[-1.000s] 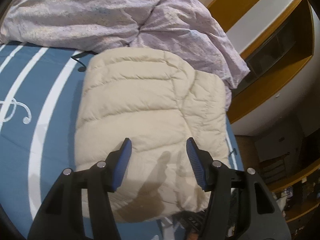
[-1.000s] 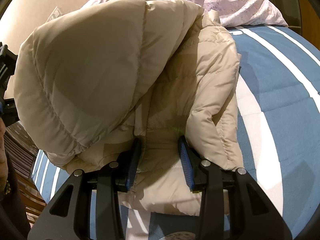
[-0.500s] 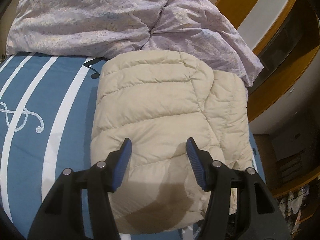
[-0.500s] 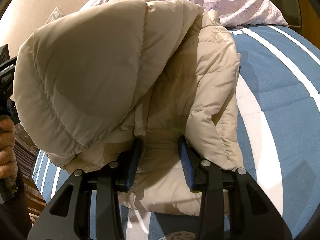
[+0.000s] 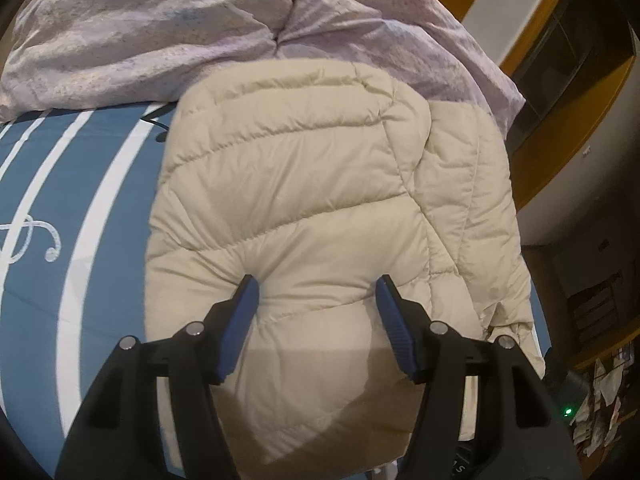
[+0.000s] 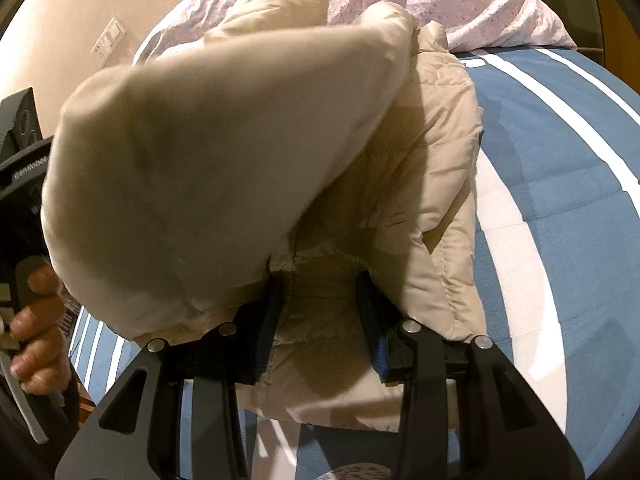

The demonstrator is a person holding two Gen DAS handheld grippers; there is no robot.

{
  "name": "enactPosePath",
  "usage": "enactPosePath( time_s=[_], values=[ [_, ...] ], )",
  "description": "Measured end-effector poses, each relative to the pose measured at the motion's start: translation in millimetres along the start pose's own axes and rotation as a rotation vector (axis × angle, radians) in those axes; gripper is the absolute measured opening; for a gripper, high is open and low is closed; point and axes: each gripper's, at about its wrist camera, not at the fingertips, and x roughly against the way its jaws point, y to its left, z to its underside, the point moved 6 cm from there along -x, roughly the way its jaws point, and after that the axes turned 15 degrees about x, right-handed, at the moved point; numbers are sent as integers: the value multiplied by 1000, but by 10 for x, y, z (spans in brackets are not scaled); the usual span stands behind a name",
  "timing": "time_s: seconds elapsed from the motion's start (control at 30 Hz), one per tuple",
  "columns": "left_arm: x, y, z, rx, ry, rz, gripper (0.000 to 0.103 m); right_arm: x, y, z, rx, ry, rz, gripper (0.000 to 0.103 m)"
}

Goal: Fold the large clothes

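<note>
Left gripper (image 5: pixel 316 292): jaws wide apart, tips pressed into the near end of the cream quilted puffer jacket (image 5: pixel 320 200), nothing clamped. Jacket sits folded directly ahead, long axis running away from gripper twd the crumpled lilac floral duvet (image 5: pixel 200 28), its far end touching that duvet.

Right gripper (image 6: pixel 318 284): jaws partly closed w/ a lower jacket (image 6: pixel 432 208) layer between the blue pads; can't tell if actually pinched. Puffy fold bulges up over the left jaw. Jacket lies on blue bedsheet w/ white curved stripes (image 6: pixel 568 200).
</note>
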Motion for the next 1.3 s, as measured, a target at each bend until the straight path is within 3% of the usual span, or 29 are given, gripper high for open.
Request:
enactPosePath(
  time_s=[0.47,0.57,0.7,0.83,1.1,1.3],
  values=[
    [-259,-133,262,-58,48,6,61,312,-102,23,-41,-10,15,40],
    [-268,-145,278,-66,48,1,61,454,-238,-13,-68,-30,52,40],
    [-301,-189,280,-77,43,-12,62,658,-451,-110,-86,-58,164,40],
    [-315,-218,283,-87,42,-23,62,796,-556,-244,-96,-100,178,35],
    [-361,-309,320,-132,27,-60,64,965,-313,-494,5,-175,152,24],
    [-390,-341,327,-152,21,-74,64,740,-119,-431,122,-101,176,23]
  ],
)
